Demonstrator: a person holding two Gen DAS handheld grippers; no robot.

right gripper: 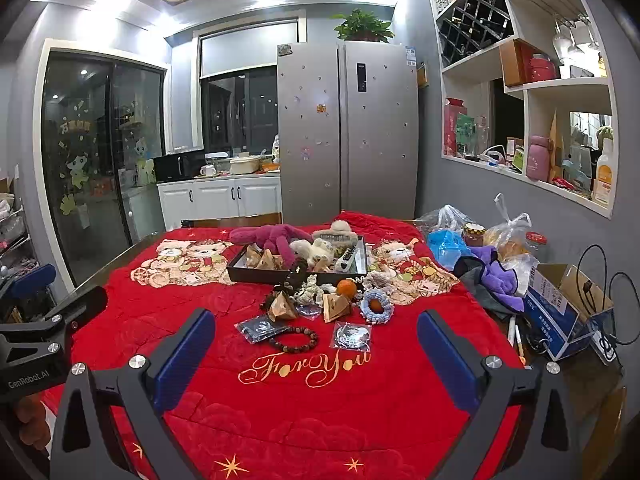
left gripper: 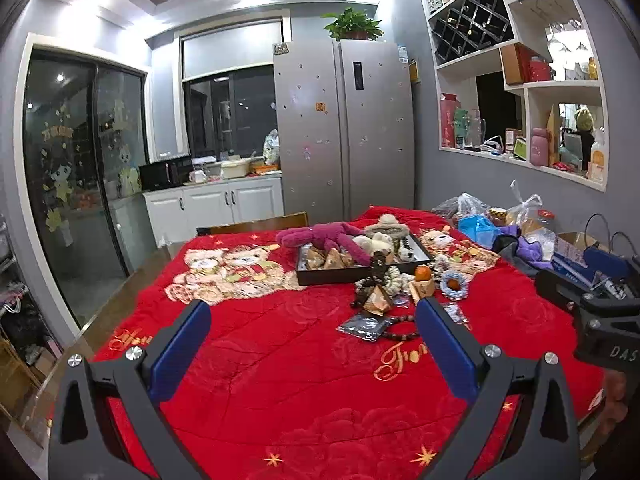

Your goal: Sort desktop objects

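A dark tray point(right gripper: 256, 275) on the red cloth holds a magenta plush point(right gripper: 272, 238), pale plush toys and several tan packets; it also shows in the left wrist view point(left gripper: 320, 278). In front lie an orange point(right gripper: 346, 287), a blue crocheted ring point(right gripper: 375, 305), tan pyramid packets point(right gripper: 282, 307), a bead bracelet point(right gripper: 295, 339) and two clear sachets point(right gripper: 352, 336). My right gripper point(right gripper: 316, 322) is open and empty above the cloth, short of these. My left gripper point(left gripper: 314, 312) is open and empty, to their left.
Plastic bags, jars point(right gripper: 474, 234), a purple cloth point(right gripper: 498, 276) and a blue cardboard box point(right gripper: 560, 312) with cables crowd the table's right side. A chair back point(right gripper: 232, 221) stands at the far edge. A fridge point(right gripper: 348, 132) and wall shelves stand behind.
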